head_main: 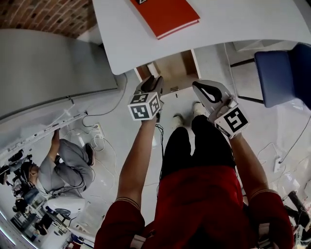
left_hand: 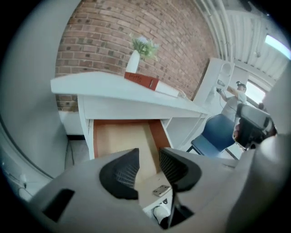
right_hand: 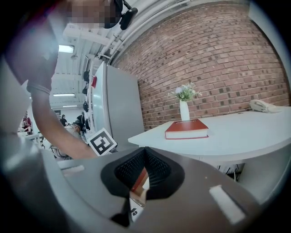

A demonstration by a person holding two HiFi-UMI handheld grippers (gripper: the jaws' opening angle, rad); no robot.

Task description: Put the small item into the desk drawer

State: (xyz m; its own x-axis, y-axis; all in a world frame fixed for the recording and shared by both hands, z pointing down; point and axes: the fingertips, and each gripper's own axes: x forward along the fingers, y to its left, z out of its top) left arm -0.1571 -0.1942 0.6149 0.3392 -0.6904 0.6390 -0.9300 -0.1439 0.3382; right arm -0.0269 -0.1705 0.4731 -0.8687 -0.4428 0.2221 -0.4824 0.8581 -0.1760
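The desk drawer [head_main: 167,68] stands pulled out under the white desk [head_main: 233,24], and its wooden bottom [left_hand: 120,139] looks bare. My left gripper [head_main: 154,80] hangs just in front of the drawer. In the left gripper view my left gripper [left_hand: 149,157] is open, with a clear gap and nothing between the pads. A small metal plate [left_hand: 161,190] sits on the drawer's white front edge below the jaws. My right gripper [head_main: 197,85] is to the right of the drawer. In its own view my right gripper [right_hand: 144,152] has its tips touching, with nothing visible in them.
A red book [head_main: 165,14] lies on the desk, and a white vase with a plant [left_hand: 134,61] stands behind it against the brick wall. A blue chair [head_main: 284,73] is at the right. A grey cabinet [head_main: 43,73] and a person [head_main: 68,160] working low are at the left.
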